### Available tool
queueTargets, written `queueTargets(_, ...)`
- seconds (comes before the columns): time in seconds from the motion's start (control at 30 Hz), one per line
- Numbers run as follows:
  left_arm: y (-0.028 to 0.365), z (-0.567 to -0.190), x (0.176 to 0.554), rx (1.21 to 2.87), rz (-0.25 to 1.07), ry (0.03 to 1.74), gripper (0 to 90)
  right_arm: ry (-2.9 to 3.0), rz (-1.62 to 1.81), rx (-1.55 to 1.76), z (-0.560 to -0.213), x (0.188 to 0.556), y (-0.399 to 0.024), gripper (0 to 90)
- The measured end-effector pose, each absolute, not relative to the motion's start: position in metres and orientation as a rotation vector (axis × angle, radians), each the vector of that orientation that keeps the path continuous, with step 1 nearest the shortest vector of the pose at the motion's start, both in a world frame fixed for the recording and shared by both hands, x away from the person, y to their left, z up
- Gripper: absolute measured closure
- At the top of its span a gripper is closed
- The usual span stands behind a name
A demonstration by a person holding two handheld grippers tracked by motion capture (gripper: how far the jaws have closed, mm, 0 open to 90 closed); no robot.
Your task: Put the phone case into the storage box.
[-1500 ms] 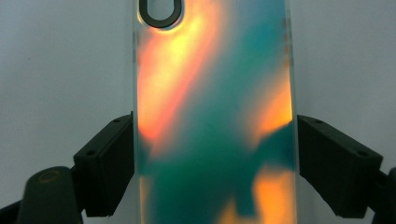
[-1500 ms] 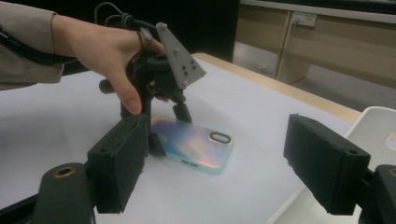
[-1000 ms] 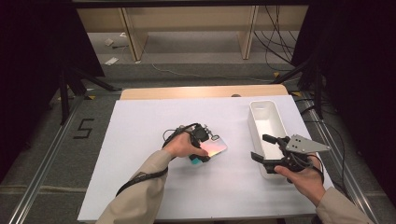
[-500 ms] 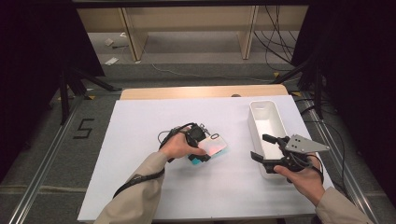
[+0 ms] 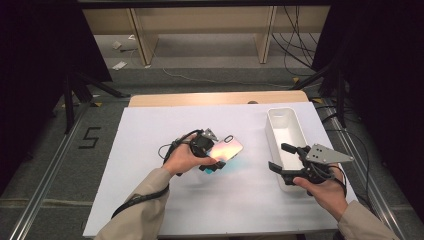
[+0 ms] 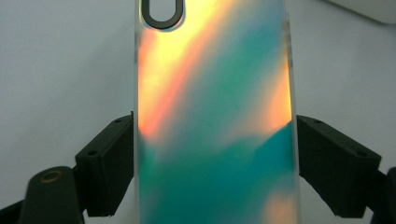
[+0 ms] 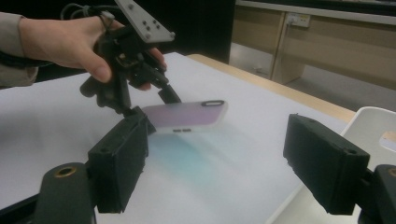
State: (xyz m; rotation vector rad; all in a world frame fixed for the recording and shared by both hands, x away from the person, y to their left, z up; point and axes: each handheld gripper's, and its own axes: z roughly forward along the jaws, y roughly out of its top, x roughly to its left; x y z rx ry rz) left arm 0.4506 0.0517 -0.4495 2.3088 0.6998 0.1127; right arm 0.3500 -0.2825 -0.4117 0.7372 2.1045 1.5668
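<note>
- High view: We see one iridescent phone case (image 5: 226,150) clamped across its width by the left gripper (image 5: 212,159), near the centre of the white table sheet (image 5: 150,135). One white bin (image 5: 284,131) stands at about three o'clock from the case, well apart from it. The right gripper (image 5: 286,157) hovers over the bin's near end, its jaws spread and empty. Count: two grippers, one case, one bin, and one numeral "5" (image 5: 90,138) taped on the floor at nine o'clock of the table.
- Left gripper view: We look along the case (image 6: 215,116), which runs from six o'clock to twelve o'clock between the two black jaws. Both pads press its long edges. One oval camera cut-out (image 6: 161,11) sits at about eleven o'clock.
- Right gripper view: We see the left gripper (image 7: 154,105) at ten o'clock, holding the case (image 7: 187,115) nearly level and clear of the sheet, which shows a coloured reflection beneath it. The right gripper (image 7: 219,158) has nothing between its jaws. The bin's rim (image 7: 373,121) lies at four o'clock.
- Step in hand: We judge this to be the carry stage, with the case lifted and not yet deposited. The next move probably calls for travel toward three o'clock, over the bin, and a release there.
</note>
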Motion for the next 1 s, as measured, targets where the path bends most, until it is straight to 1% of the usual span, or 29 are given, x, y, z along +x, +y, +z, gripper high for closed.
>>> queueTargets(0.27, 0.065, -0.444, 0.442, 2.219, 0.156, 0.719, 17.1, 2.095, 1.555, 0.75, -0.411, 0.35, -0.282, 22.6)
queueTargets(0.37, 0.07, -0.445, 0.438, 2.192, 0.152, 0.726, 17.1, 2.093, 1.537, 0.755, -0.41, 0.35, -0.282, 22.0)
queueTargets(0.7, 0.078, -0.446, 0.423, 2.171, 0.159, 0.713, 17.1, 2.09, 1.507, 0.769, -0.406, 0.348, -0.274, 22.1)
queueTargets(1.0, 0.084, -0.445, 0.411, 2.165, 0.191, 0.701, 17.0, 2.091, 1.496, 0.795, -0.404, 0.349, -0.264, 22.1)
